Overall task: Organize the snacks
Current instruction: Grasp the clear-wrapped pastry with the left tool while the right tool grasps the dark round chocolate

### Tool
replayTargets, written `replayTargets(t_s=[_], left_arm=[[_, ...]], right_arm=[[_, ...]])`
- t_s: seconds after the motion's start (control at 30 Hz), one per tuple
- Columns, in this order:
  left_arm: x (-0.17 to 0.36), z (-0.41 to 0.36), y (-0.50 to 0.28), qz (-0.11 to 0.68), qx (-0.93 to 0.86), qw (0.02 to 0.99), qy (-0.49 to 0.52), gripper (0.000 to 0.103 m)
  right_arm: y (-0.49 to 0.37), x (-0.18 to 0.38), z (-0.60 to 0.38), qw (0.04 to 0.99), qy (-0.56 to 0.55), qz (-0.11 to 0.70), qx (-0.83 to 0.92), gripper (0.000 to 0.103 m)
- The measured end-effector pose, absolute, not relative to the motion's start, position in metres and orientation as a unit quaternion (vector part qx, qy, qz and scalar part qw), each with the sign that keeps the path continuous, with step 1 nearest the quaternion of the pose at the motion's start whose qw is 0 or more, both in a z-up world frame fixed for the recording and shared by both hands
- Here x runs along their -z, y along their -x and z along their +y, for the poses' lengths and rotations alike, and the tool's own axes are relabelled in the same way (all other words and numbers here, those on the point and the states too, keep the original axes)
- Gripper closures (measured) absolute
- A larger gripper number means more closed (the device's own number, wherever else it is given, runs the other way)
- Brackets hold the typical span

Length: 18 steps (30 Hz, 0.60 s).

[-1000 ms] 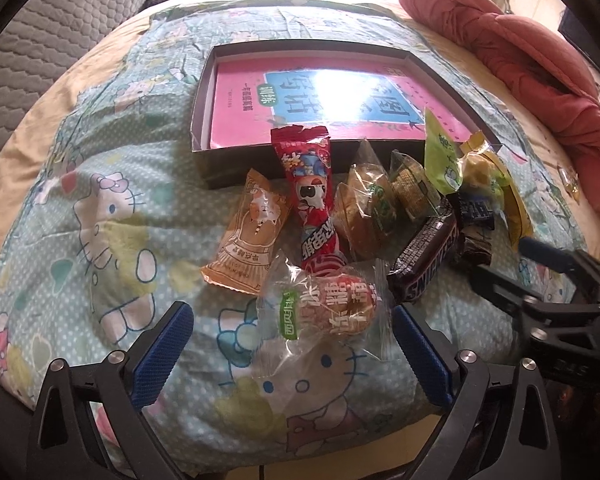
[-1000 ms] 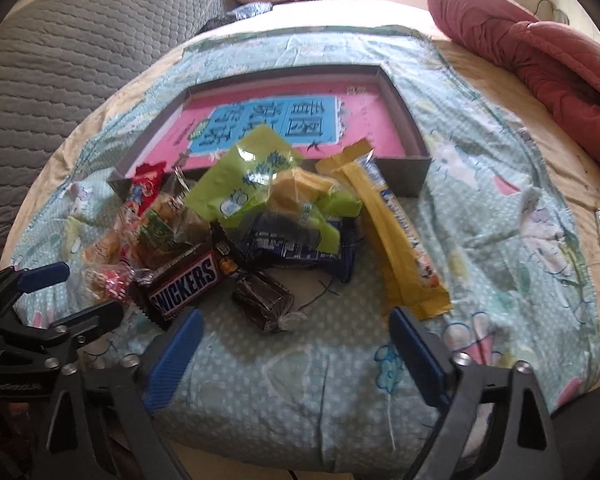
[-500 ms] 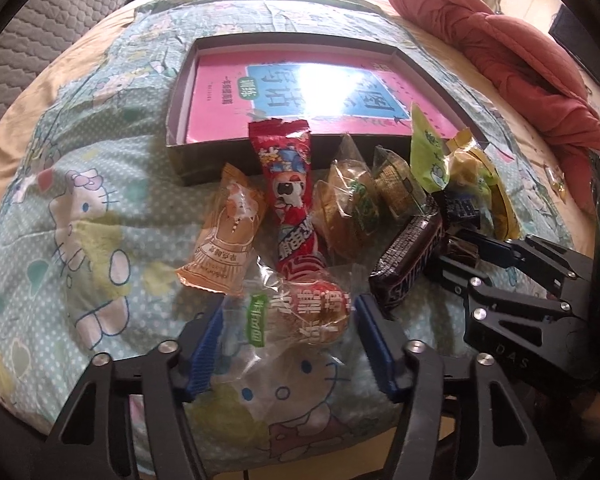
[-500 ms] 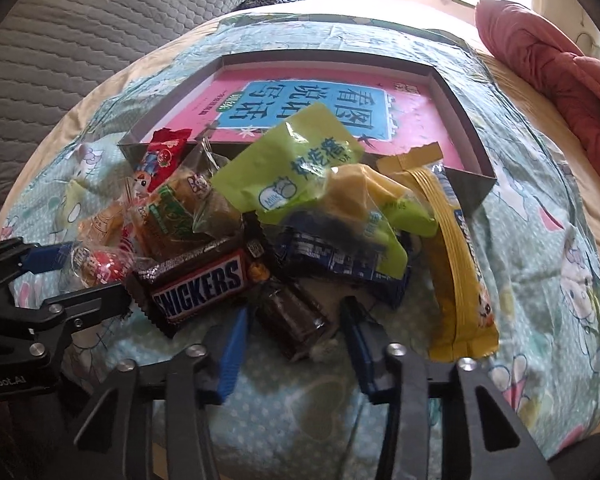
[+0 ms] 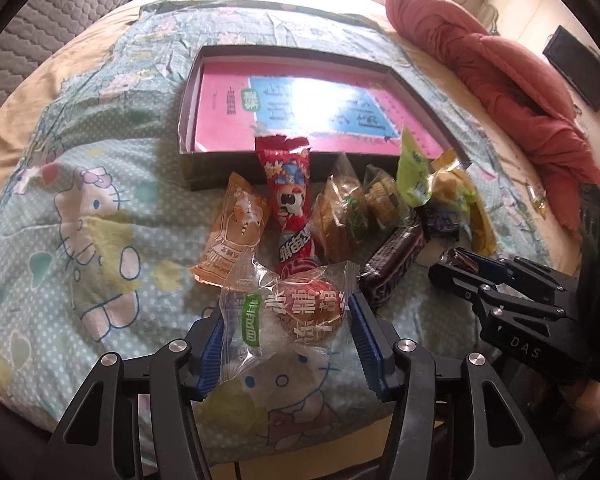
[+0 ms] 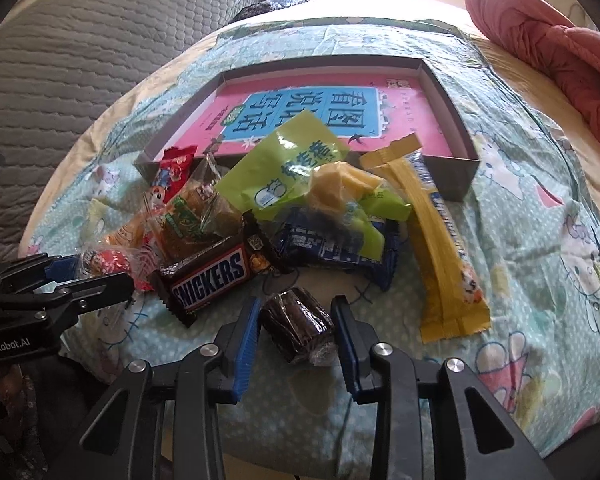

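Observation:
A pile of wrapped snacks lies on the bed before a shallow grey box (image 5: 224,178) lined with a pink book. My left gripper (image 5: 286,334) is shut on a clear-wrapped round red candy (image 5: 308,312), which also shows in the right wrist view (image 6: 110,262). My right gripper (image 6: 296,328) is shut on a small dark brown wrapped cake (image 6: 298,324), seen from the side in the left wrist view (image 5: 460,258). A Snickers bar (image 6: 210,276), a red pouch (image 5: 290,200), an orange packet (image 5: 234,232), a green bag (image 6: 292,168) and a long yellow stick pack (image 6: 440,244) lie between.
The box (image 6: 456,188) sits just behind the pile. A Hello Kitty blanket (image 5: 84,216) covers the bed. A red quilt (image 5: 500,76) is bunched at the right. A grey quilted headboard (image 6: 80,44) stands at the left.
Both grippers moved forward and closed, the left onto the red candy and the right onto the dark cake. Both were wide open a second ago.

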State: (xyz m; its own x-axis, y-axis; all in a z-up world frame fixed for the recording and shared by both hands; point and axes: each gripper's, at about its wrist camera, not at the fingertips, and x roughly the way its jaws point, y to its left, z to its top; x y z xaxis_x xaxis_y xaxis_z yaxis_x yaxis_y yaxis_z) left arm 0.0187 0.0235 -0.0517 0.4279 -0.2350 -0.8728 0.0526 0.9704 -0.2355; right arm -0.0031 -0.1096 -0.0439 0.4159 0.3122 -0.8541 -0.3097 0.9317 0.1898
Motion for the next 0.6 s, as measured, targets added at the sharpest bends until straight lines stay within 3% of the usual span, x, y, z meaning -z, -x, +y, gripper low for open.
replayTargets(t_s=[0.6], left_arm=[[0.010, 0.029, -0.019, 0.465, 0.077, 0.879, 0.071, 0.045]], right_arm=[[0.005, 0.001, -0.127, 0.886, -0.036, 0.422, -0.190, 0.066]])
